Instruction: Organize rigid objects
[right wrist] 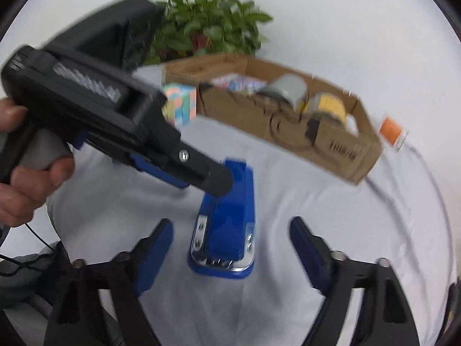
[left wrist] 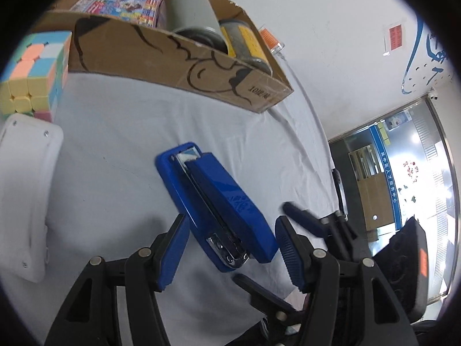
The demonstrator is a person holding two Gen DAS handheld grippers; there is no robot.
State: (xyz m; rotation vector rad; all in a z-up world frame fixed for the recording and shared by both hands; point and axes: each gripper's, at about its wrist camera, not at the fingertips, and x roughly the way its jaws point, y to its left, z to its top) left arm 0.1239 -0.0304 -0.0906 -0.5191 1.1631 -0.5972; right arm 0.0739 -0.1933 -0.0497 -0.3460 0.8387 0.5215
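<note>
hand-held gripper, left (left wrist: 230, 248): jaws apart, straddling the hinge end of the stapler (left wrist: 219, 204); in the left wrist view the pads stand just off its sides, no pressing visible, so it reads as released. the right wrist view shows the same left tool (right wrist: 210, 173) reaching over the far part of the stapler (right wrist: 227, 216), the person's hand (right wrist: 26, 158) on its grip.

hand-held gripper, right (right wrist: 232, 236): jaws wide, nothing between the pads but clear cloth either side of the stapler's near end; released. its fingertip shows blurred at the stapler's right in the left wrist view (left wrist: 302, 219).

stapler: lies flat on the white-covered tabletop (left wrist: 115, 173), closed, in front of the box (left wrist: 178, 60) and apart from it. the box already holds a printed pack (left wrist: 118, 3), a grey canister (left wrist: 193, 11) and a jar (left wrist: 245, 43). a cube (left wrist: 34, 66) stands outside the box, just beside its left corner.

step in hand, as judged: taking up the stapler for transfer to the box. neither tool has it yet.

next move calls for: one tool only to close across the stapler's narrow sides, squarely, then lift clear of the box wall and set down in the free space at the box's front. the other tool should clear away to avoid fouling. risk: smooth plastic sides may slip under an off-centre grip.
</note>
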